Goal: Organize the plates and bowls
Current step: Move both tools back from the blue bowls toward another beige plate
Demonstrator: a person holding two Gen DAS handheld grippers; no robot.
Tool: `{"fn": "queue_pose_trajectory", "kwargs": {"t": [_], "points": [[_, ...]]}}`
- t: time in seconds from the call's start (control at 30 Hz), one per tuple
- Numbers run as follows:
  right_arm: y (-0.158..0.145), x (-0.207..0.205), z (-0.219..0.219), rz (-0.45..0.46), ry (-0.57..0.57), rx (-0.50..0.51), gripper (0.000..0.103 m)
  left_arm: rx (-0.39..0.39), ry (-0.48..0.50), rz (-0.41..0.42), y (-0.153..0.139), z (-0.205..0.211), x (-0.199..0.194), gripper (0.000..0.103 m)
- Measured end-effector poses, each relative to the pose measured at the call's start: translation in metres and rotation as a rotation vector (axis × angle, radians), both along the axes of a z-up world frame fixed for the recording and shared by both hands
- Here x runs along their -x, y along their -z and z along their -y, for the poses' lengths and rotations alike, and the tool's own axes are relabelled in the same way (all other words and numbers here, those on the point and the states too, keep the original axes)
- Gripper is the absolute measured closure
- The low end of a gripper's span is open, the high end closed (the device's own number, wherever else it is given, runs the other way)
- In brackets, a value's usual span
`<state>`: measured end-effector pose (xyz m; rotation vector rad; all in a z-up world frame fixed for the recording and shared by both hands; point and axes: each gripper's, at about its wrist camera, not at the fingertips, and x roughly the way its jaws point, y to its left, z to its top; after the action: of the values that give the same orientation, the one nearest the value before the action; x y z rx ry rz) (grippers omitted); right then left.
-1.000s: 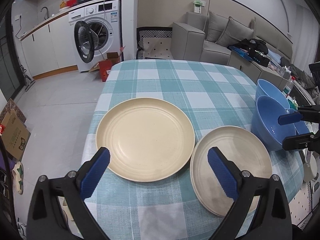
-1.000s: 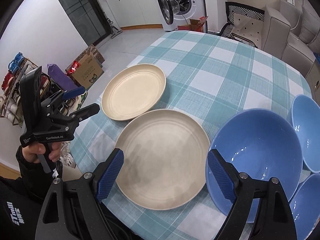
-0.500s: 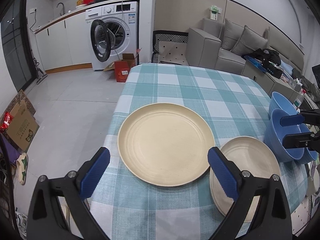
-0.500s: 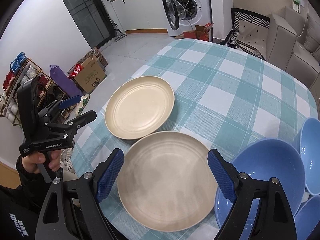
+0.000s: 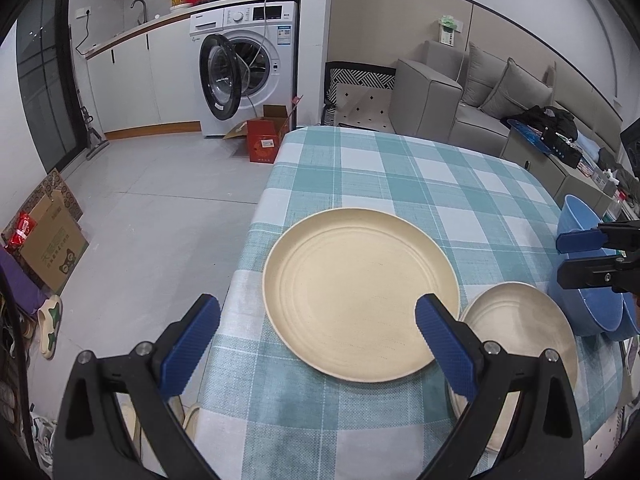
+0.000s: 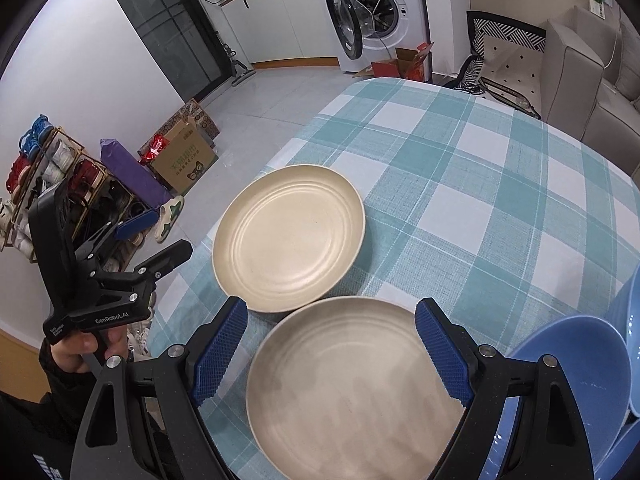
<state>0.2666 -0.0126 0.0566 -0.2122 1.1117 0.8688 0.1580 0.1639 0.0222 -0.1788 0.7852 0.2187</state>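
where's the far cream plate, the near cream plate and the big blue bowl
far cream plate (image 6: 288, 236), right wrist view, centre of its ringed well
near cream plate (image 6: 356, 392), right wrist view, middle of its inside
big blue bowl (image 6: 580, 392), right wrist view, inner wall

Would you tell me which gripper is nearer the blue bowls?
Right. The right gripper hovers over the nearer plate beside the blue bowls; the left gripper is beyond both plates.
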Motion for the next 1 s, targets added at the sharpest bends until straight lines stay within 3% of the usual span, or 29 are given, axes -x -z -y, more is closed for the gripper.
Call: {"fn": "queue_pose_trajectory", "kwargs": {"t": [0.67, 1.0], "points": [[0.02, -0.021, -0.036, -0.008, 0.011, 0.021, 0.015, 0.011, -0.031, -0.023, 0.017, -0.019, -0.01, 0.004], [0.039, -0.032, -0.047, -0.066, 0.025, 0.011, 0.015, 0.046, -0.052, -0.049, 0.029, -0.032, -0.013, 0.004]]}}
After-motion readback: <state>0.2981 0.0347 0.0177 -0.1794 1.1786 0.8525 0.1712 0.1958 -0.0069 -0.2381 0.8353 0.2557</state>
